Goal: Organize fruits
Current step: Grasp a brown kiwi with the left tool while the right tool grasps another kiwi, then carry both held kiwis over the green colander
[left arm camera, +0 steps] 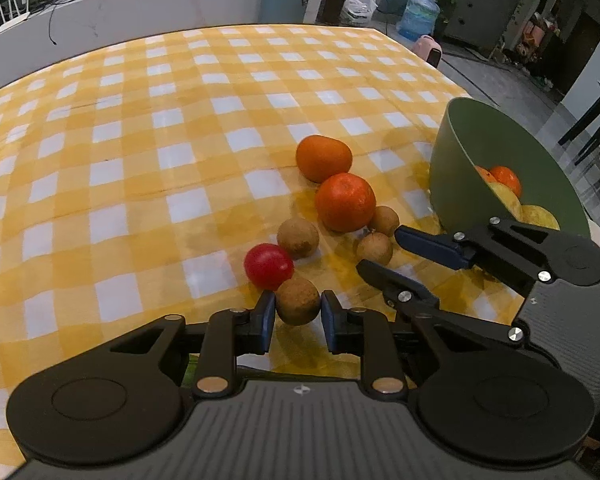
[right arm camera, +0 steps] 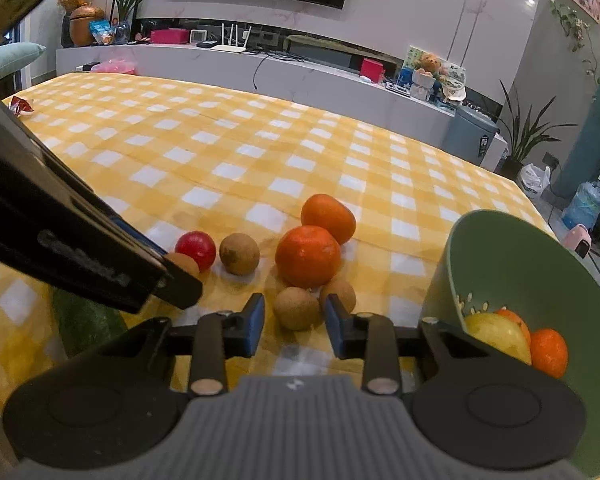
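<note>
Loose fruit lies on the yellow checked tablecloth (left arm camera: 140, 140). My left gripper (left arm camera: 297, 297) is shut on a brown longan (left arm camera: 298, 307), both pads against its sides, beside a red cherry tomato (left arm camera: 269, 266). My right gripper (right arm camera: 295, 300) straddles another longan (right arm camera: 296, 309); slim gaps show on both sides, so it is open. A third longan (right arm camera: 339, 295) touches the right pad's tip. Two oranges (right arm camera: 308, 256) (right arm camera: 329, 218) and a fourth longan (right arm camera: 239, 253) lie just beyond. The green bowl (right arm camera: 500, 256) stands at the right, holding a yellow fruit (right arm camera: 498, 336) and oranges.
A dark green vegetable (right arm camera: 84, 322) lies at the near left table edge, under the left gripper's body (right arm camera: 80, 240). A red wrapper (right arm camera: 20, 106) sits at the far left corner. The bowl stands close to the table's right edge. Beyond the fruit the cloth is bare.
</note>
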The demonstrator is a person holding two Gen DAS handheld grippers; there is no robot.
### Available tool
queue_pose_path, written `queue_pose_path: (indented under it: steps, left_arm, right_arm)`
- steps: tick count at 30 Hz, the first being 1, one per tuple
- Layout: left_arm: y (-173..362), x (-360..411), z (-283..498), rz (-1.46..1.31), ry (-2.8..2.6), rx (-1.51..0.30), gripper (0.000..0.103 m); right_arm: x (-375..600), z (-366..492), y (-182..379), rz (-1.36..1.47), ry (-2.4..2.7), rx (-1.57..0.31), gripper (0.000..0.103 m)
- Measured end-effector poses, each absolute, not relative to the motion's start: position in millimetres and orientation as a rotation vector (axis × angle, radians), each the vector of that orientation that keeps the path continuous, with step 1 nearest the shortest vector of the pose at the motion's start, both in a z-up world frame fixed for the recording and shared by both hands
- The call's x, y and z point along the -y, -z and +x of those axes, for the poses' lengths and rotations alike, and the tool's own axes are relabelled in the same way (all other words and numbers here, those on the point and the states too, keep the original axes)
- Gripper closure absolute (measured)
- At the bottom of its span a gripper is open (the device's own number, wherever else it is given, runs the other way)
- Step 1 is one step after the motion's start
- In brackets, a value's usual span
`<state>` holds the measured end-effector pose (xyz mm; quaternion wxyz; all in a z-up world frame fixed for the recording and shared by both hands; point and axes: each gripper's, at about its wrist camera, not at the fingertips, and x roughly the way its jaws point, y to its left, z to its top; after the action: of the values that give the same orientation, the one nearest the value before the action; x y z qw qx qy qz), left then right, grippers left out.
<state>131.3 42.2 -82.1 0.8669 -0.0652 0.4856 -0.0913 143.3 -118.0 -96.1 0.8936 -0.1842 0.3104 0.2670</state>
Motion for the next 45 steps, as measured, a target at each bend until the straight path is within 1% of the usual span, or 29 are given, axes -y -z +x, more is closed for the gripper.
queue_pose_path:
  steps: [3,13,23,32,40,45]
  left_arm:
    - [80,-43,131,-0.138,0.184,-1.015,0.076]
    - [70,-42,126,-0.129,0.168,-0.999,0.076]
    - [36,-34,110,-0.135,0.164,-0.940,0.076]
    - [6,3,115,-0.155,0.256,-0.882,0.076]
    - [-7,48,138,-0.106,0.333,-0.848,0.076]
    - [-7,74,161,-0.061,0.365,-0.854,0.076]
  right_arm:
    - [118,145,98,-0.379,-0.546,-0.650,0.082]
    - [118,146,95,-0.360,-0.534,-0.657,0.082]
    - [138,121,49,-0.282,-0.568,-0.586,0.082]
    - [196,101,7,-0.164,-0.540,-0.553,0.082]
    - [250,111,-7,-0.092,-0.445,-0.561,0.082]
    - [274,128,-6,-0.074,-0.389,-0.591,0.082]
